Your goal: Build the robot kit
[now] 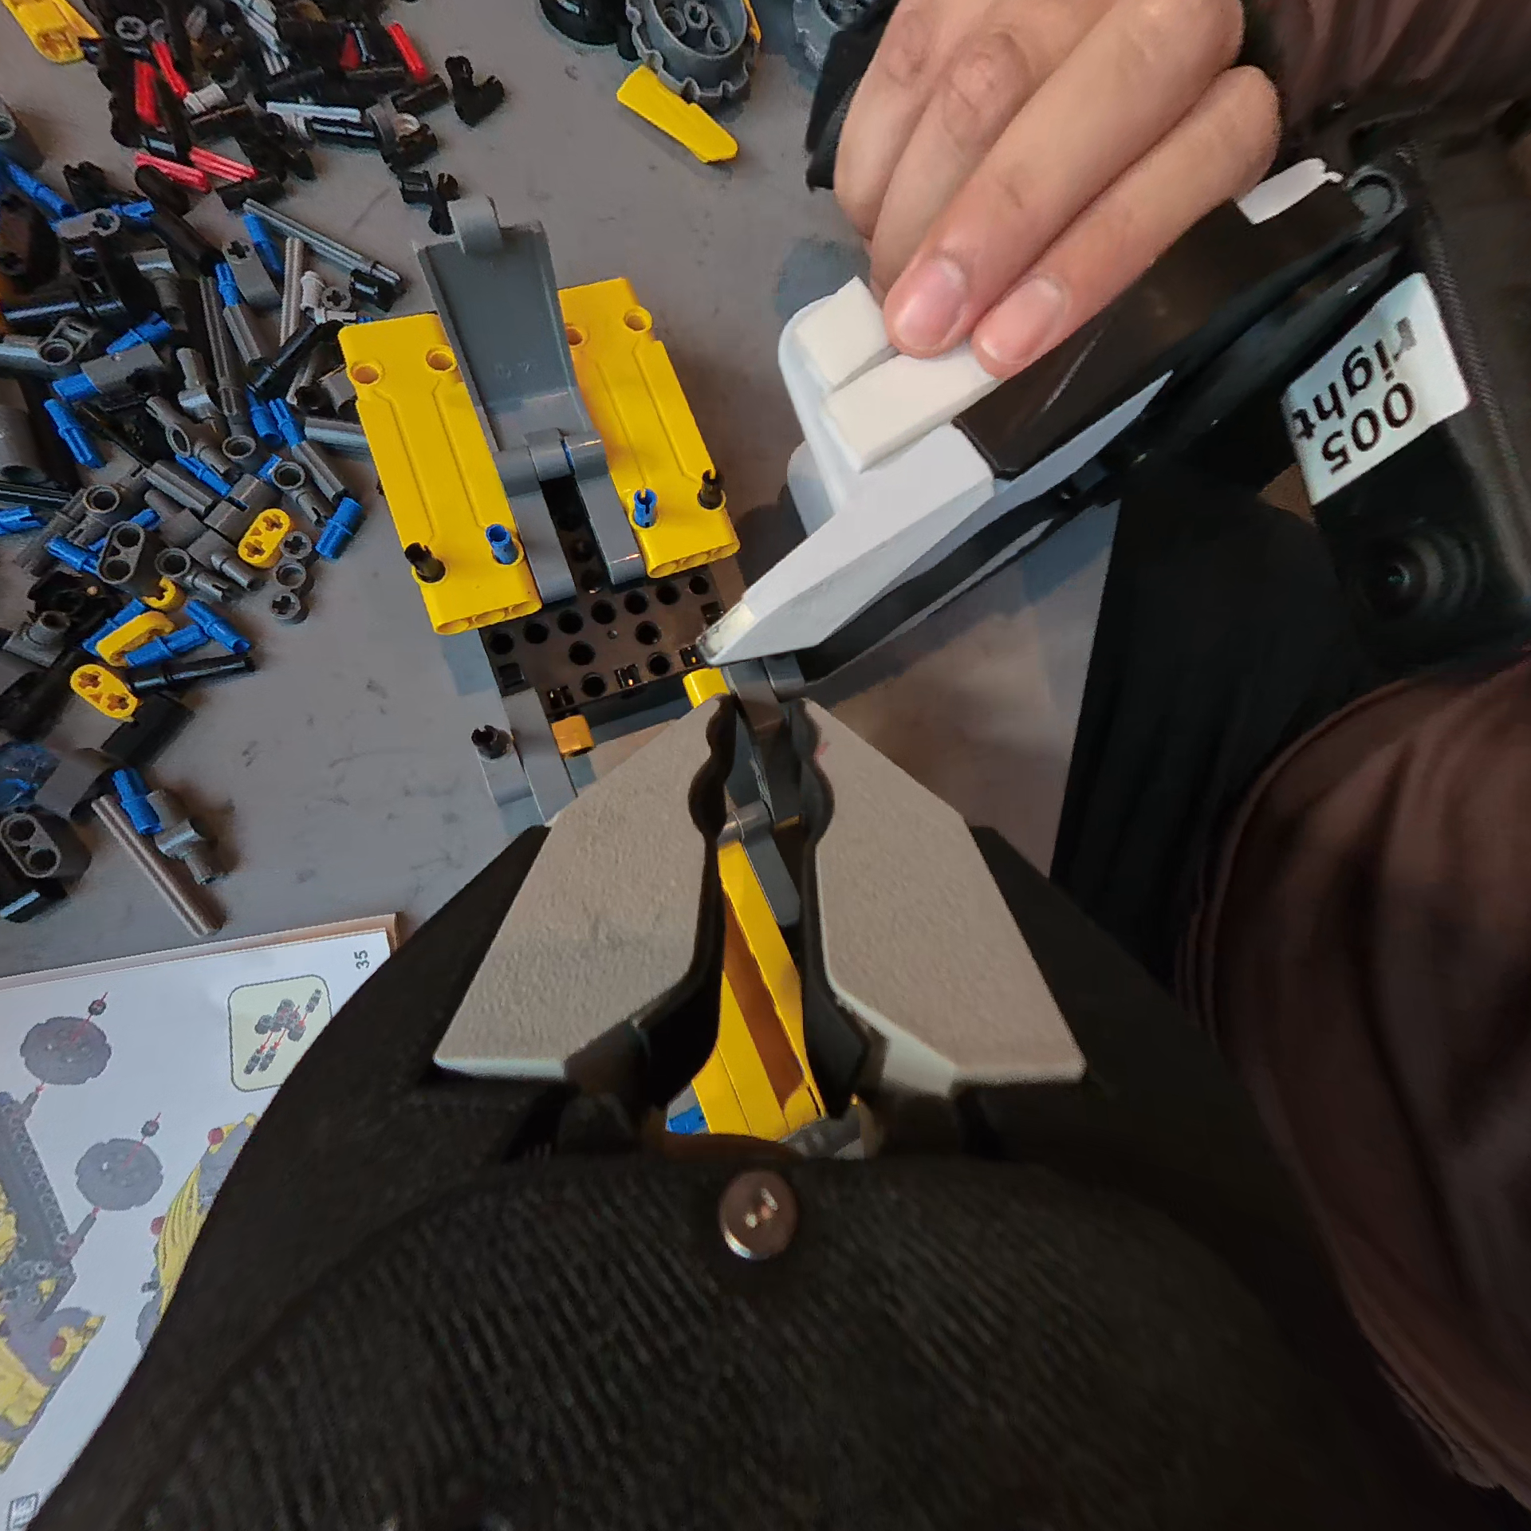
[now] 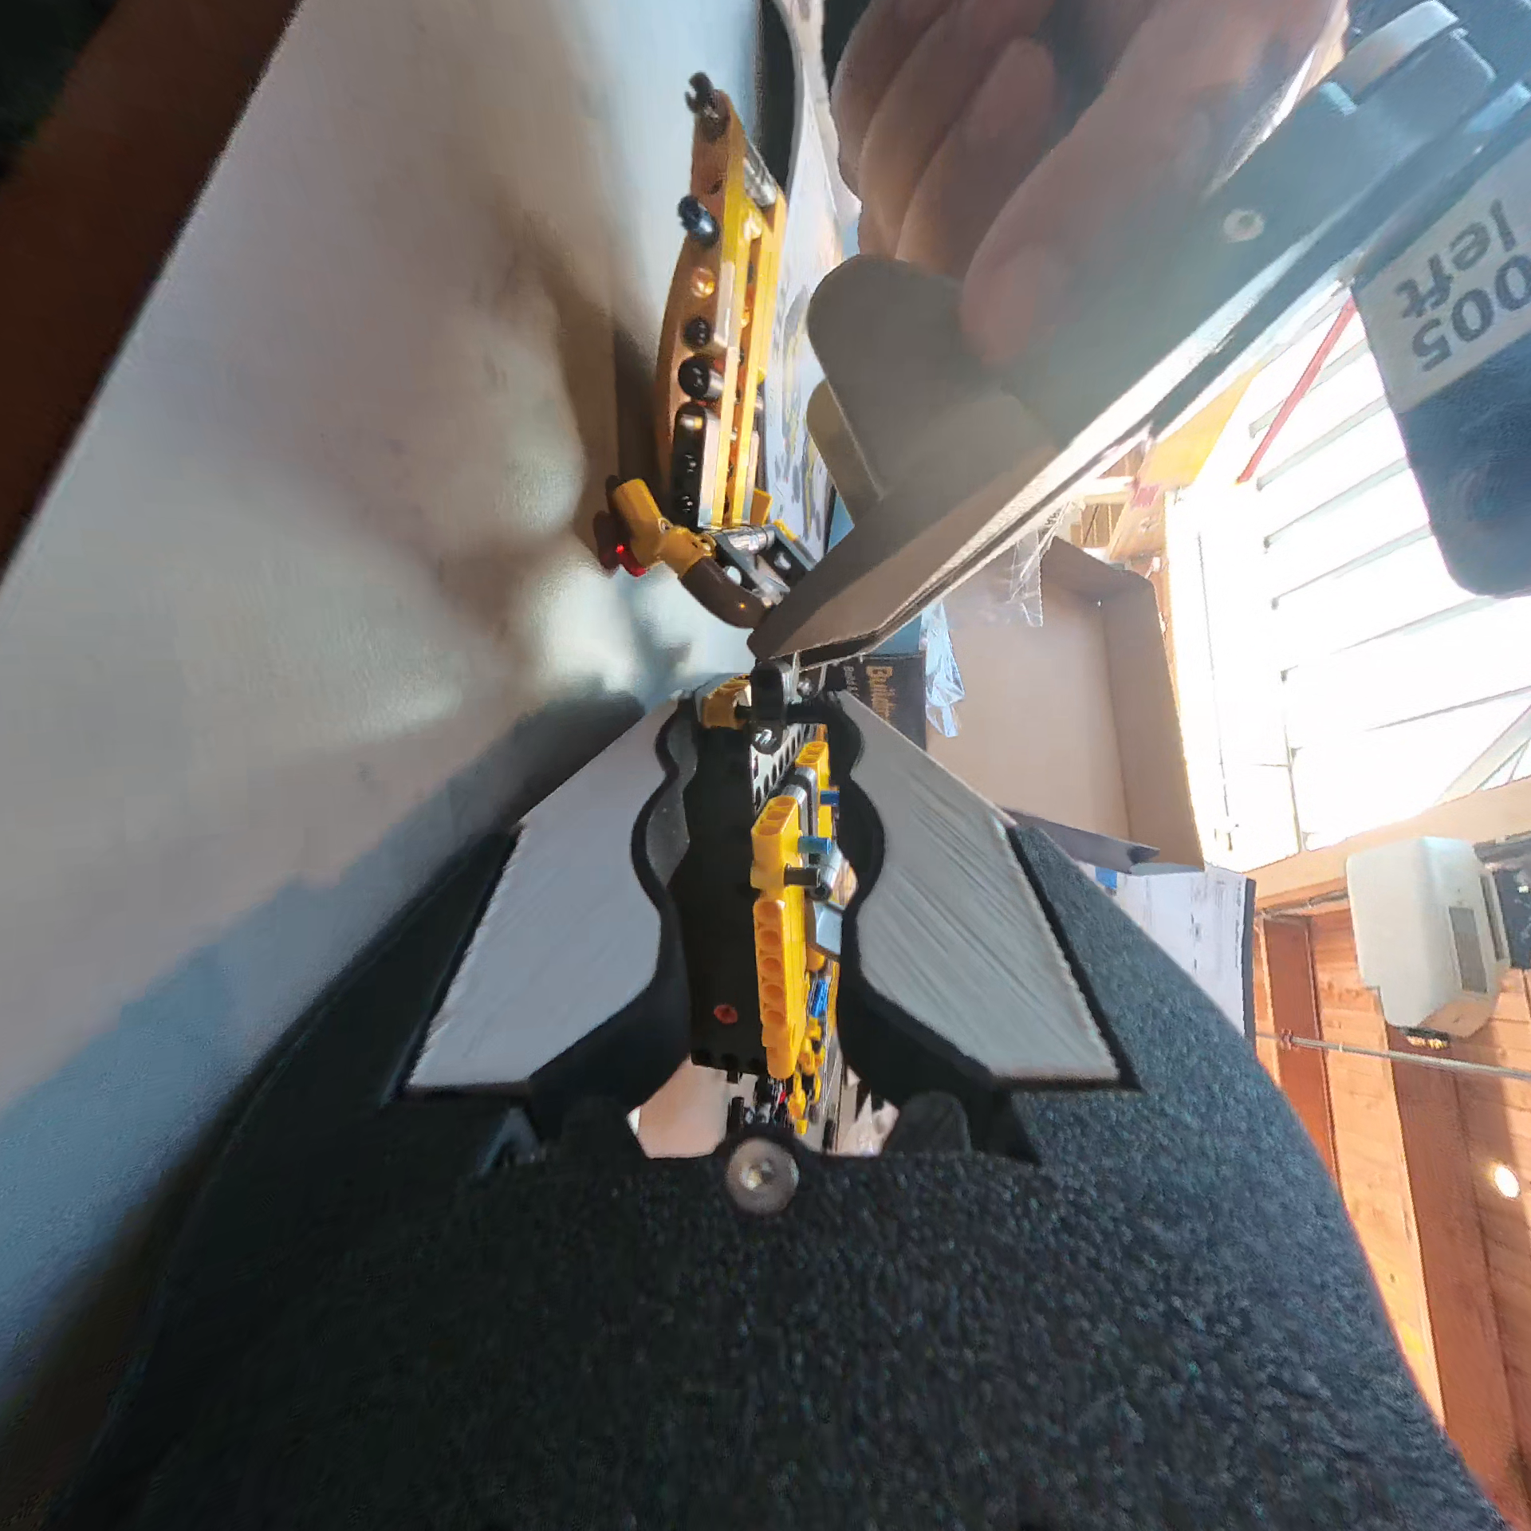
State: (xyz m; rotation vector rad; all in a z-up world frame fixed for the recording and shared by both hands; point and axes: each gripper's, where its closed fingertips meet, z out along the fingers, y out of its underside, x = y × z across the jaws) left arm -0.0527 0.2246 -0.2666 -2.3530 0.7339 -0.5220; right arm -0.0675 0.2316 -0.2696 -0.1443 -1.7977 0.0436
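Observation:
In the left wrist view my left gripper (image 1: 762, 721) is shut on a yellow and grey brick assembly (image 1: 758, 994) that runs back between its fingers. My right gripper (image 1: 729, 642) comes in from the right, held by a hand (image 1: 1035, 166), and its tip meets a dark grey connector (image 1: 770, 683) at my left fingertips. In the right wrist view my right gripper (image 2: 762, 704) is shut on a black and yellow brick assembly (image 2: 746, 911). The left gripper (image 2: 779, 642) reaches in from the upper right, tip to tip with it. A yellow-panelled build (image 1: 538, 464) lies on the table just beyond.
A heap of loose black, grey, blue and red pieces (image 1: 166, 414) covers the table's left. An open instruction booklet (image 1: 166, 1160) lies at the lower left. A yellow wedge piece (image 1: 675, 116) and grey wheels (image 1: 688, 33) lie at the far side. A cardboard box (image 2: 1069, 704) stands beyond. My left and right fingertips are right by each other.

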